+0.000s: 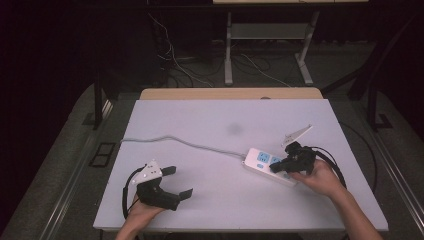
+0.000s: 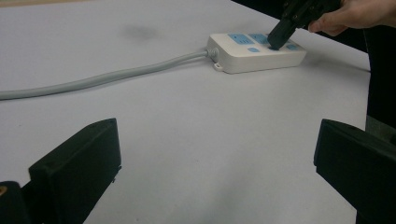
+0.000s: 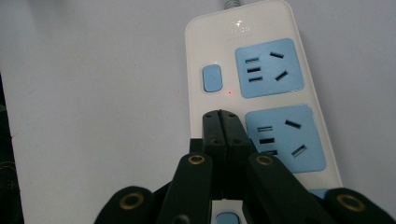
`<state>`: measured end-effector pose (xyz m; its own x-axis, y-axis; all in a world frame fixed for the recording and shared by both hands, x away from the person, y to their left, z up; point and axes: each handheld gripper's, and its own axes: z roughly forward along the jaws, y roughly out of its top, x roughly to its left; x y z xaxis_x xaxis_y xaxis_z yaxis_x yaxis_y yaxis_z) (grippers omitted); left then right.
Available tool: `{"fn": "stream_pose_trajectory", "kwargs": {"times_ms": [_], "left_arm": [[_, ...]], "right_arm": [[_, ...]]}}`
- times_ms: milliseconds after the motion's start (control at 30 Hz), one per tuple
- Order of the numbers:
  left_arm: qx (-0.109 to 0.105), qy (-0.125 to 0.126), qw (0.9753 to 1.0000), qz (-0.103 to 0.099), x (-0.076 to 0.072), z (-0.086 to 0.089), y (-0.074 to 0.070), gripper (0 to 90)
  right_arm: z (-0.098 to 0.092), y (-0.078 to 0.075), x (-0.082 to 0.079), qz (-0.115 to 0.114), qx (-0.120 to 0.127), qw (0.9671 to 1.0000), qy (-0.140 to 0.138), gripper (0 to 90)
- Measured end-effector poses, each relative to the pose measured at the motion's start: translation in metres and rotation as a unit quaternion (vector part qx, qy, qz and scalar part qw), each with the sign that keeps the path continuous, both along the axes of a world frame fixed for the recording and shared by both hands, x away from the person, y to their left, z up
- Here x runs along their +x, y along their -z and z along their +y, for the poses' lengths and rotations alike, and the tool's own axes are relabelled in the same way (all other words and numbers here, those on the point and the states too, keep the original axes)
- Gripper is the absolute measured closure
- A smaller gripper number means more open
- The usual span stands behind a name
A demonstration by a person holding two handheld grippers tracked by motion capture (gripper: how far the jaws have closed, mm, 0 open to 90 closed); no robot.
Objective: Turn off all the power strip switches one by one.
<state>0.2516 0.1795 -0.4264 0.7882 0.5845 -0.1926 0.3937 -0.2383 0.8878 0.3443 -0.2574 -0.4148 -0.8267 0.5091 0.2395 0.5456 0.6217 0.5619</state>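
Power strip (image 3: pixel 261 93): embossed logo too faint to read.
My right gripper (image 3: pixel 220 116) pressed together on it; left gripper (image 1: pixel 176 182) spread.

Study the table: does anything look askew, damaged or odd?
Nothing is damaged or spilled. The power strip lies at a slant near the right edge of the table, and the shut right gripper presses on its top beside a socket.
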Motion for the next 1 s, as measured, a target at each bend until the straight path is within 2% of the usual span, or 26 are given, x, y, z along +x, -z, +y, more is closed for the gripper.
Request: {"fn": "stream_pose_trajectory", "kwargs": {"times_ms": [233,700,767,833,1000], "left_arm": [[0.000,-0.001,1.0000,0.001,0.000,0.001,0.000,0.0],[0.001,-0.002,1.0000,0.001,0.001,0.001,0.000,0.0],[0.001,-0.002,1.0000,0.001,0.001,0.002,0.000,0.0],[0.000,-0.003,1.0000,0.001,0.001,0.002,0.000,0.0],[0.002,-0.004,1.0000,0.001,0.001,0.003,0.000,0.0]], "right_arm": [[-0.004,0.003,-0.002,-0.002,0.019,0.9998,0.008,90.0],[-0.001,0.000,0.001,0.008,0.007,0.9999,0.009,90.0],[-0.001,-0.002,0.001,0.010,0.014,0.9998,0.008,90.0],[0.001,-0.005,0.002,0.008,-0.001,0.9999,0.006,90.0],[0.007,-0.008,0.003,0.011,-0.017,0.9998,-0.001,90.0]]}}
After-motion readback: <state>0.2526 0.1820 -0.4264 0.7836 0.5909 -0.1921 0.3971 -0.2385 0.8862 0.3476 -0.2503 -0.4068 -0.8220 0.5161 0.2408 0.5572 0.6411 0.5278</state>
